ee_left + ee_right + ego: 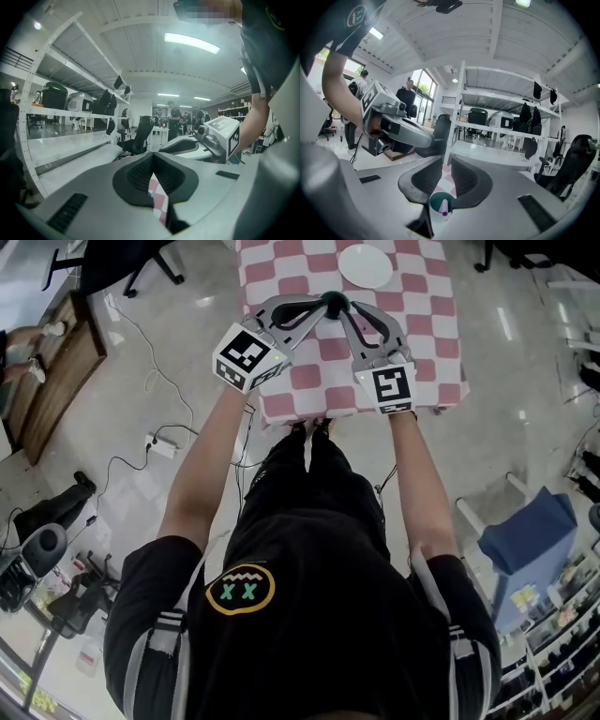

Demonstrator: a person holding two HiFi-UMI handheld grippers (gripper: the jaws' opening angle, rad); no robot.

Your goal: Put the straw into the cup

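A white cup with a dark teal inside [439, 204] stands on the pink-and-white checked table [422, 315]. A pale straw with a purple tip [444, 207] leans inside it. In the head view the cup [334, 303] shows as a dark round spot where both grippers' tips meet. My left gripper [320, 308] is shut, its pads pressed together with nothing between them [153, 157]. My right gripper [346, 312] is also shut and empty [448, 159]; in the right gripper view the cup sits just below its jaws.
A white plate [366, 265] lies on the table beyond the cup. The person stands against the table's near edge [356, 413]. Cables and a power strip [159, 444] lie on the floor to the left. White shelving [506, 126] stands in the room behind.
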